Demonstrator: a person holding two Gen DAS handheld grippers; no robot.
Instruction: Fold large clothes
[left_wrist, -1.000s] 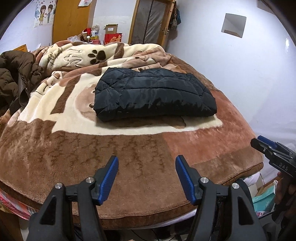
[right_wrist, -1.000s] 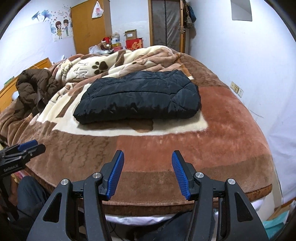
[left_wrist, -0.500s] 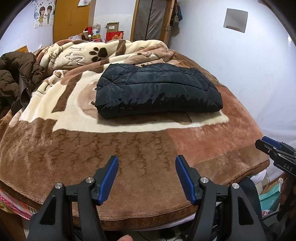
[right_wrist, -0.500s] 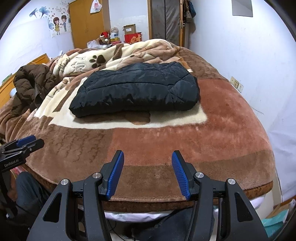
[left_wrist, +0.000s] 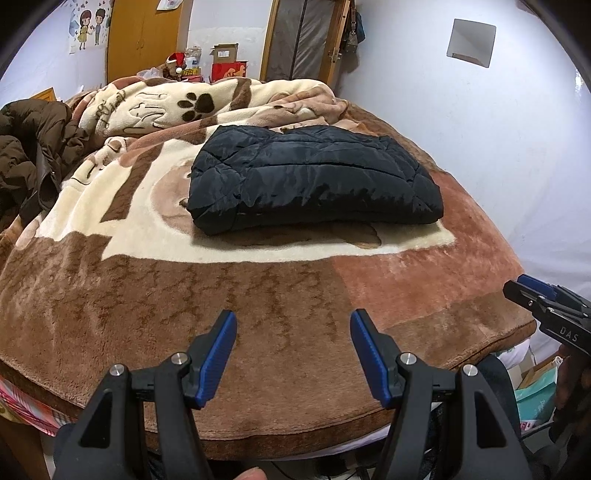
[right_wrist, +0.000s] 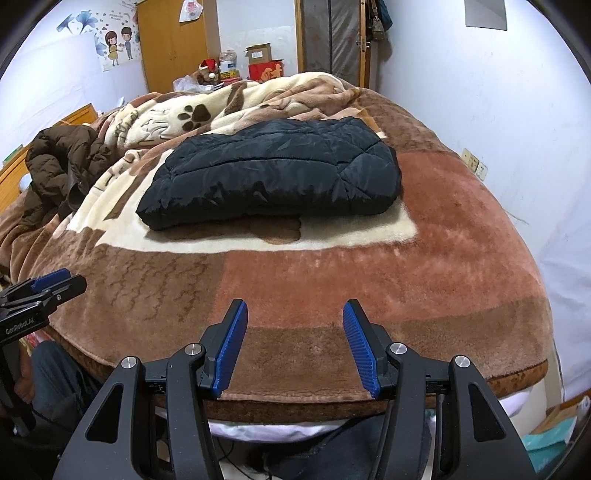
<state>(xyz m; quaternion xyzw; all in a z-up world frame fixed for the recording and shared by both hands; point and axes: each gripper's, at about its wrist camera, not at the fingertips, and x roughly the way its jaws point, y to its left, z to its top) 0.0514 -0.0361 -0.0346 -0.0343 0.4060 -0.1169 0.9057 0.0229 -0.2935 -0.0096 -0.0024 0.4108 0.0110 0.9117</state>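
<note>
A black quilted jacket (left_wrist: 314, 181) lies folded into a flat rectangle on the brown and cream blanket (left_wrist: 258, 295) in the middle of the bed; it also shows in the right wrist view (right_wrist: 273, 173). My left gripper (left_wrist: 293, 321) is open and empty, held over the bed's near edge, well short of the jacket. My right gripper (right_wrist: 295, 310) is open and empty, also over the near edge. The right gripper shows at the right edge of the left wrist view (left_wrist: 543, 299), and the left gripper at the left edge of the right wrist view (right_wrist: 44, 288).
A brown puffy coat (left_wrist: 29, 147) lies heaped at the bed's left side, also in the right wrist view (right_wrist: 62, 162). A bunched paw-print blanket (left_wrist: 192, 103) lies behind the jacket. A white wall (left_wrist: 498, 147) runs close along the right. A wardrobe (right_wrist: 173, 40) and boxes (right_wrist: 264, 62) stand at the back.
Both grippers have drawn back slightly and tilted, so the bed sits a little lower in both views. The jacket has not moved. Both grippers stay open.
</note>
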